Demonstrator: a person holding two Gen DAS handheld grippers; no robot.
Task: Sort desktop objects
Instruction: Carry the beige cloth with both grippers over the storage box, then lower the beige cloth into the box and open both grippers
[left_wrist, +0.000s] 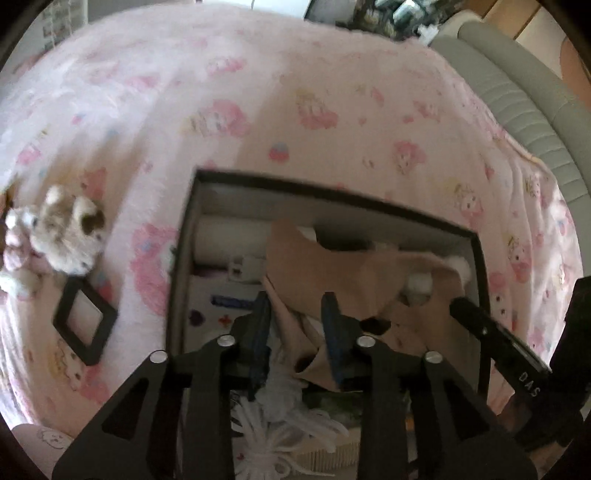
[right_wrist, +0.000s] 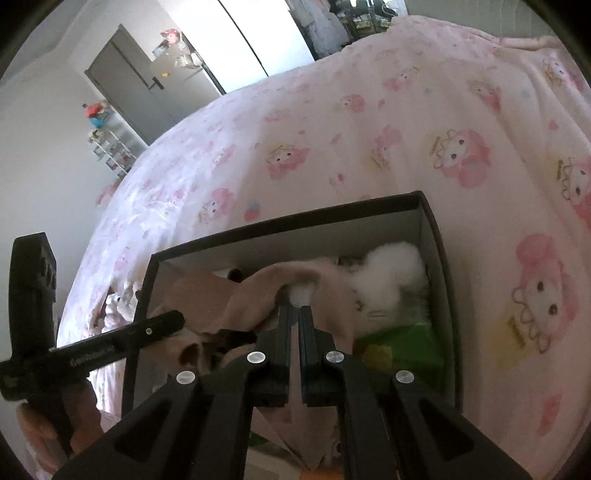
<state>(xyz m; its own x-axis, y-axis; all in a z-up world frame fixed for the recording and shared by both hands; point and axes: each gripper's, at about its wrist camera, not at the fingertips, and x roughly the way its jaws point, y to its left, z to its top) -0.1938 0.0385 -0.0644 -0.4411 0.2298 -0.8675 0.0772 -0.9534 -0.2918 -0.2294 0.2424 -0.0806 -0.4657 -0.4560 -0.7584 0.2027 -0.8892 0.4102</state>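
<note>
A dark open box (left_wrist: 332, 188) lies on the pink bed sheet, full of things: a tan cloth (left_wrist: 332, 266), a white roll (left_wrist: 229, 240), white yarn (left_wrist: 273, 417). My left gripper (left_wrist: 297, 299) is open and empty, hovering over the box above the tan cloth. In the right wrist view the box (right_wrist: 288, 221) holds the tan cloth (right_wrist: 229, 295), a white plush (right_wrist: 388, 273) and a green item (right_wrist: 402, 339). My right gripper (right_wrist: 294, 308) is shut on a small white pompom (right_wrist: 301, 293) at the cloth's edge inside the box.
A plush dog (left_wrist: 66, 229) and a small black frame (left_wrist: 85, 321) lie on the sheet left of the box. A grey padded headboard (left_wrist: 517, 96) runs along the right. The other gripper's body (right_wrist: 33, 295) shows at the left of the right wrist view.
</note>
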